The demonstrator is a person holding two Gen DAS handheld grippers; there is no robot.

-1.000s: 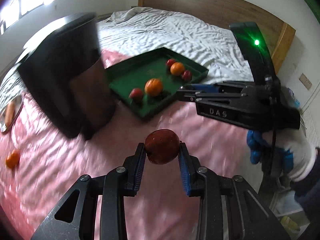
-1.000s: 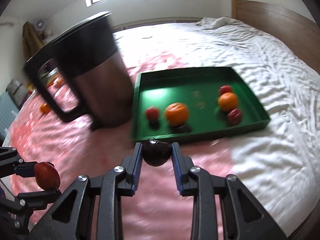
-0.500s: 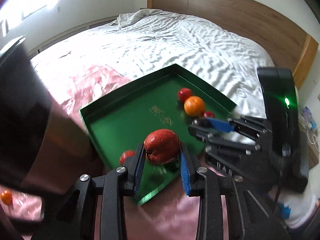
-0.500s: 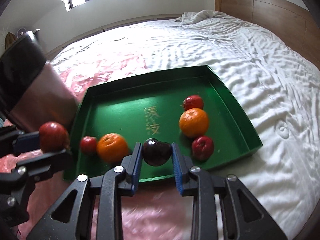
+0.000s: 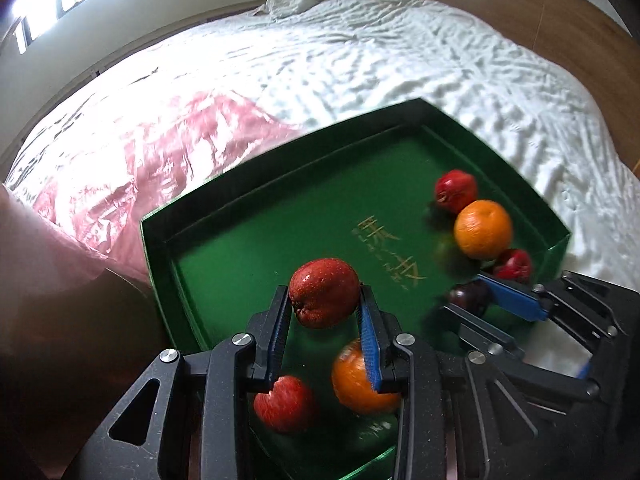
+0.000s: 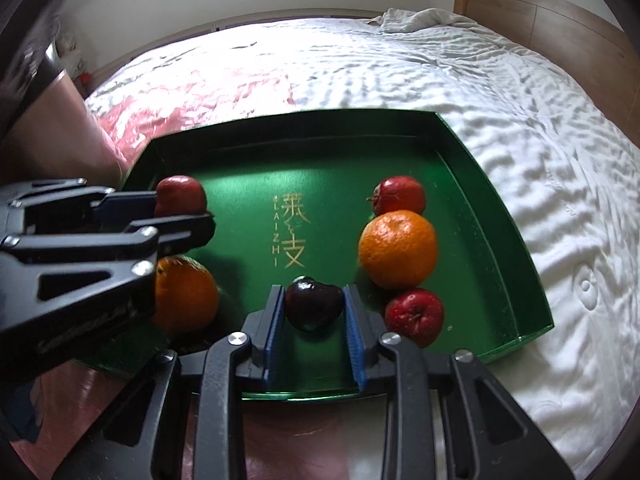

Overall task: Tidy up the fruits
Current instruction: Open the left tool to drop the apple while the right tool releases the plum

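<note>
white bed (image 6: pixel 500 92) holds the green tray (image 6: pixel 472 152). left hand-held gripper (image 5: pixel 324 316) squeezes a red apple (image 5: pixel 324 292) over the tray floor. right hand-held gripper (image 6: pixel 314 312) squeezes a dark plum (image 6: pixel 314 304) above its near edge.

Left gripper (image 5: pixel 323 312), right gripper (image 6: pixel 314 310): black skeletal linkage frames with triangular cut-outs, silver round-head screws at pivots, blue ribbed pads (image 6: pixel 275 332) inside the fingers.

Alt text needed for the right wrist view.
The right gripper holds a dark cherry over a green tray on a bed, while the left gripper holds a red fruit above the tray.
</note>
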